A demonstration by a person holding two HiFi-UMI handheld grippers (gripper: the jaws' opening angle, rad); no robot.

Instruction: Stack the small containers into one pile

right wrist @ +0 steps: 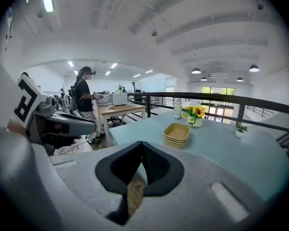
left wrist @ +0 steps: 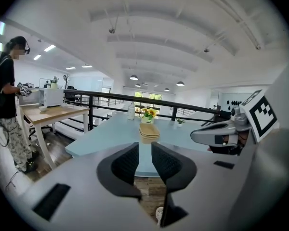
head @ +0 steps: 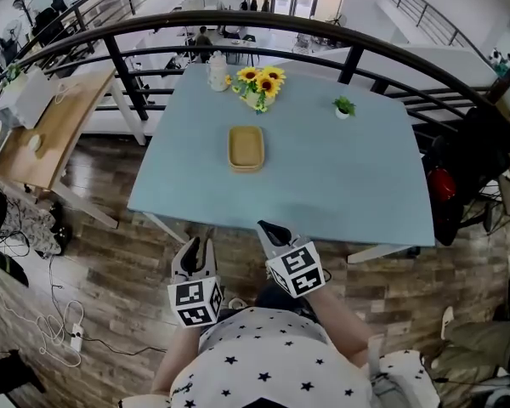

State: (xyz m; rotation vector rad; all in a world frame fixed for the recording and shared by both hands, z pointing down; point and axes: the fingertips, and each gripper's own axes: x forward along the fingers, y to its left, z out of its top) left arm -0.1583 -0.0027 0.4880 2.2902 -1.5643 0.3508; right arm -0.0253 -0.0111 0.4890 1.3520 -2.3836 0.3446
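A pile of tan, shallow containers (head: 246, 148) stands nested on the light blue table (head: 340, 185), a little left of its middle. Both gripper views show the same pile (left wrist: 149, 131) (right wrist: 177, 134) ahead across the table top. My left gripper (head: 196, 248) hovers over the floor short of the table's near edge; its jaws (left wrist: 145, 153) stand a narrow gap apart with nothing between them. My right gripper (head: 271, 229) sits beside it at the near edge, jaws (right wrist: 142, 144) shut and empty. Each gripper appears at the side of the other's view.
A sunflower vase (head: 261, 86), a white bottle (head: 217, 70) and a small potted plant (head: 344, 107) stand at the table's far side, in front of a black railing (head: 365, 53). A wooden table (head: 51, 130) is at the left, where a person (left wrist: 7, 100) stands. A dark bag (head: 467, 155) hangs at the right.
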